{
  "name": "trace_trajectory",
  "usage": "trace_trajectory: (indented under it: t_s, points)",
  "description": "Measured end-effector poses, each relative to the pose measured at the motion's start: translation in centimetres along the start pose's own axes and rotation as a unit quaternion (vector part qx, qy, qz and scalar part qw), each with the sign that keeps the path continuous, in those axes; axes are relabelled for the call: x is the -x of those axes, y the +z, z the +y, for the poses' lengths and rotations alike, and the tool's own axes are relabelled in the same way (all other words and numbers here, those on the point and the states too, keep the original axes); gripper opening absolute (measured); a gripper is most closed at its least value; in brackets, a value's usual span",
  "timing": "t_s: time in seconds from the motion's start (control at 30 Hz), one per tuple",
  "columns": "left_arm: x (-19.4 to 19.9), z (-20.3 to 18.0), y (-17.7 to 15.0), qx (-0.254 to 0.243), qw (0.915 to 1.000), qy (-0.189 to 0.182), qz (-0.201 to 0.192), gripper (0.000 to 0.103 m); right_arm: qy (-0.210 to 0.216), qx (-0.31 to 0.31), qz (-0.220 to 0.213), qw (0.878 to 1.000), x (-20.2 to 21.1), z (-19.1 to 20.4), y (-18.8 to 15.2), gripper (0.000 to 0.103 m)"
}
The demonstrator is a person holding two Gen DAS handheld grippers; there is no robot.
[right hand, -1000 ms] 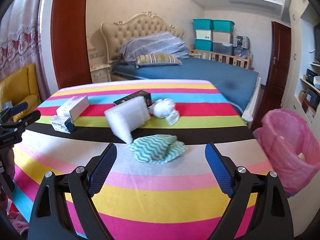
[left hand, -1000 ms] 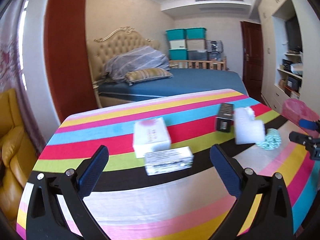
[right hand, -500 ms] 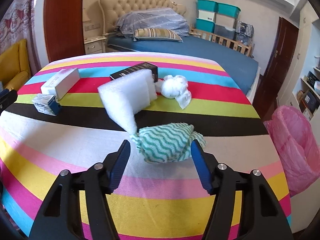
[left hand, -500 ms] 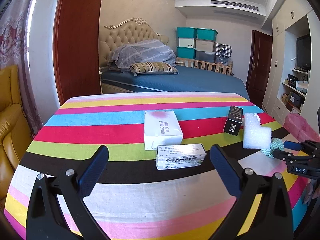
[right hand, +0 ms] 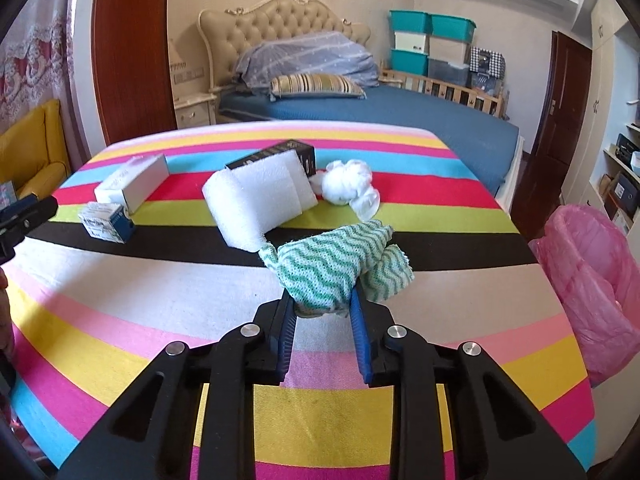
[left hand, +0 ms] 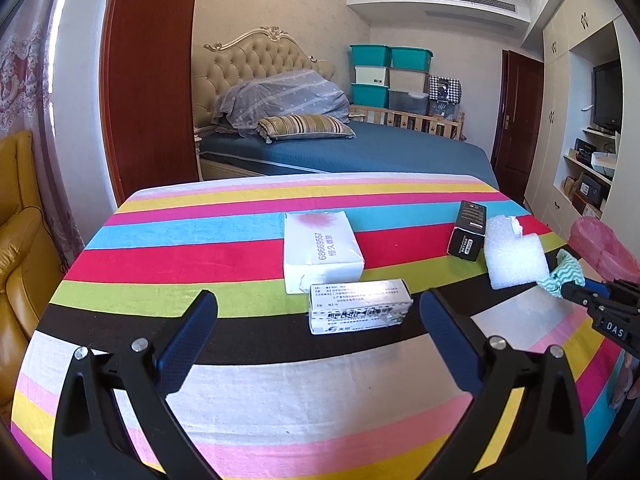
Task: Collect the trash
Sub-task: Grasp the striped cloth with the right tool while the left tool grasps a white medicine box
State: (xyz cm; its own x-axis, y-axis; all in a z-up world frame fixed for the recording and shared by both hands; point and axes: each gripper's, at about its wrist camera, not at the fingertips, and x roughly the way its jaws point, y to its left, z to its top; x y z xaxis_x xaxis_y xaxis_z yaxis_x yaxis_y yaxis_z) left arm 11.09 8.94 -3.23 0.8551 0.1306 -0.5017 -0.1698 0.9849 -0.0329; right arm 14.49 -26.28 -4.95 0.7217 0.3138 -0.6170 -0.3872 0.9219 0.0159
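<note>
My right gripper [right hand: 323, 304] is shut on a green-and-white wavy cloth [right hand: 332, 268] on the striped table; the cloth also shows in the left wrist view [left hand: 566, 274]. Behind it lie a white foam block [right hand: 260, 200], a black box [right hand: 276, 154] and a crumpled white tissue [right hand: 350, 186]. My left gripper [left hand: 318, 320] is open and empty, just in front of a small white medicine box [left hand: 358, 310]. A larger white box [left hand: 320, 248] lies behind that one. A pink trash bag [right hand: 592, 280] hangs off the table's right edge.
The striped tablecloth [left hand: 180, 260] covers the whole table. A yellow armchair [left hand: 16, 240] stands to the left. A bed [left hand: 360, 152], stacked storage bins [left hand: 388, 76] and a dark door [left hand: 516, 128] are behind. Shelving [left hand: 592, 160] lines the right wall.
My right gripper moved forward and closed on the green wavy cloth. My left gripper steadied, level with the table, and stayed open.
</note>
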Motion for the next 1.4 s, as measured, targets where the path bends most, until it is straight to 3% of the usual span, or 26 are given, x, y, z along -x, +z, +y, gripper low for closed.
trace_trajectory:
  t_s: [0.3, 0.53, 0.7, 0.73, 0.77, 0.93, 1.13, 1.4]
  points:
    - [-2.2, -1.1, 0.0, 0.022, 0.9978, -0.036, 0.052, 0.098, 0.008, -0.016, -0.017, 1.000, 0.7, -0.7, 0.1, 0.026]
    - [-6.0, -3.0, 0.7, 0.013, 0.9943, 0.013, 0.105, 0.098, 0.017, -0.018, -0.022, 0.999, 1.1, -0.8, 0.0, 0.026]
    - [-8.1, -3.1, 0.6, 0.014, 0.9890, 0.022, 0.145, 0.097, 0.019, -0.017, -0.023, 0.999, 1.1, -0.9, -0.1, 0.026]
    - [-8.1, -3.1, 0.6, 0.016, 0.9889, 0.019, 0.147, 0.085, 0.018, -0.016, -0.023, 0.999, 1.1, -0.9, -0.1, 0.026]
    - [-7.9, -3.0, 0.5, 0.019, 0.9894, 0.010, 0.144, 0.073, 0.018, -0.015, -0.025, 0.999, 1.2, -0.9, -0.1, 0.026]
    - [-5.3, -3.3, 0.5, 0.011, 0.9959, 0.001, 0.089, 0.073, 0.015, -0.015, -0.027, 0.999, 1.2, -0.9, -0.1, 0.026]
    - [-0.5, -4.9, 0.5, -0.026, 0.9995, 0.011, -0.017, 0.073, 0.010, -0.018, -0.032, 0.999, 1.4, -0.8, -0.2, 0.026]
    - [1.2, -5.8, 0.6, -0.039, 0.9974, 0.010, -0.059, 0.073, 0.011, -0.024, -0.037, 0.999, 1.6, -0.9, -0.4, 0.026]
